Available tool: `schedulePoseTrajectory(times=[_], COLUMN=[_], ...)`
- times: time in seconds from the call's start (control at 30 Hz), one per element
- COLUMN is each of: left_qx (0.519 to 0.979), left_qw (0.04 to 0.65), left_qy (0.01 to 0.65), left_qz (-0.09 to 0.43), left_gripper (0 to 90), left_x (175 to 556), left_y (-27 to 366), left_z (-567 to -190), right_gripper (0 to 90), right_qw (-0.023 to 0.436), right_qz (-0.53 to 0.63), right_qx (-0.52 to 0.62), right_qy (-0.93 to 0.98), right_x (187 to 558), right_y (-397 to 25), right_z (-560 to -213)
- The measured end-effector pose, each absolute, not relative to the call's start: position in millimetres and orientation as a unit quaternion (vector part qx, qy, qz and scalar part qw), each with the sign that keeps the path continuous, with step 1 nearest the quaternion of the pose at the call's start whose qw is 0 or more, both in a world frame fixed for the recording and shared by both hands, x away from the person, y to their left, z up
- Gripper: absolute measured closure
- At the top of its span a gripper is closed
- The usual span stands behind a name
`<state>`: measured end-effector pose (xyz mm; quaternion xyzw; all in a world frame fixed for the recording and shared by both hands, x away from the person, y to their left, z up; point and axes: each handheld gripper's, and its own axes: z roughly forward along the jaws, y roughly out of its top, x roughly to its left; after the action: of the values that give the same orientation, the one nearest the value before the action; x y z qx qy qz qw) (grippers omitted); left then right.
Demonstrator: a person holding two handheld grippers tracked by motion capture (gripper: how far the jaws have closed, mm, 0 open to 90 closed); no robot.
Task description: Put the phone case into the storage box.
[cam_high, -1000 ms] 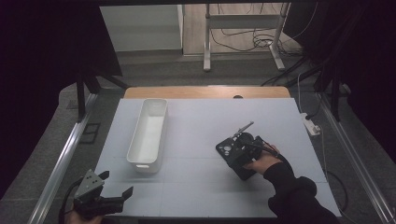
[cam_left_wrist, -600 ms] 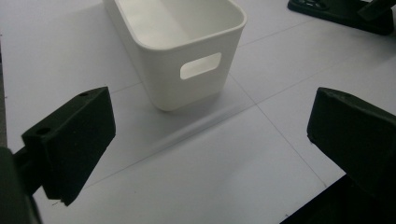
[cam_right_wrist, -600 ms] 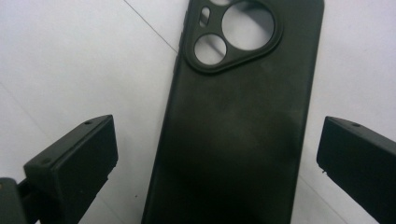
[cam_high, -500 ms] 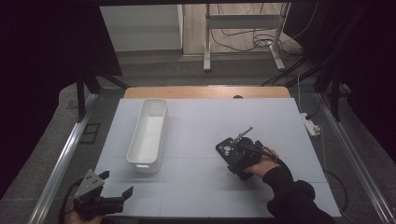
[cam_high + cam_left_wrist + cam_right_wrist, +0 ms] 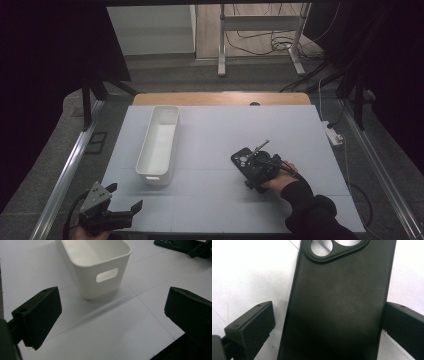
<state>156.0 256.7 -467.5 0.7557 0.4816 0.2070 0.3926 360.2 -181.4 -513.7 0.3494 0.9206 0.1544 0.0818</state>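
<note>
A black phone case (image 5: 342,297) lies flat on the white table, camera cut-out at its far end. My right gripper (image 5: 329,322) is low over it and open, one jaw on each side of the case; the left jaw stands a little apart from its edge, the right jaw is at its edge. In the high view the right gripper (image 5: 256,172) covers most of the phone case (image 5: 241,161), right of centre. My left gripper (image 5: 125,211) is held open at the table's near left corner, with nothing between its jaws (image 5: 112,312).
A long white bin (image 5: 160,142) stands left of centre, empty, its handle end (image 5: 107,275) facing my left gripper. A white power strip (image 5: 334,135) lies by the table's right edge. A metal stand (image 5: 260,45) is on the floor behind the table.
My right gripper has shifted slightly toward the near side and settled lower over the phone case. The left gripper has stayed put.
</note>
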Motion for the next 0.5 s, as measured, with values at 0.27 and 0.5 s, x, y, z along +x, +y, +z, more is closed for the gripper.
schedulePoseTrajectory(times=[0.27, 0.5], left_qx=[0.756, 0.761], left_qw=[0.392, 0.392], left_qy=[0.482, 0.478], left_qz=[0.205, 0.199], left_gripper=[1.8, 2.2], left_x=[156.3, 157.3], left_y=[257.2, 256.8], left_z=[-467.4, -467.6], right_gripper=[6.0, 13.9], right_qw=[0.082, 0.080], right_qz=[0.153, 0.151], right_qx=[0.362, 0.370], right_qy=[0.916, 0.913], right_x=[359.7, 360.8], right_y=[-182.3, -185.7], right_z=[-511.7, -507.2])
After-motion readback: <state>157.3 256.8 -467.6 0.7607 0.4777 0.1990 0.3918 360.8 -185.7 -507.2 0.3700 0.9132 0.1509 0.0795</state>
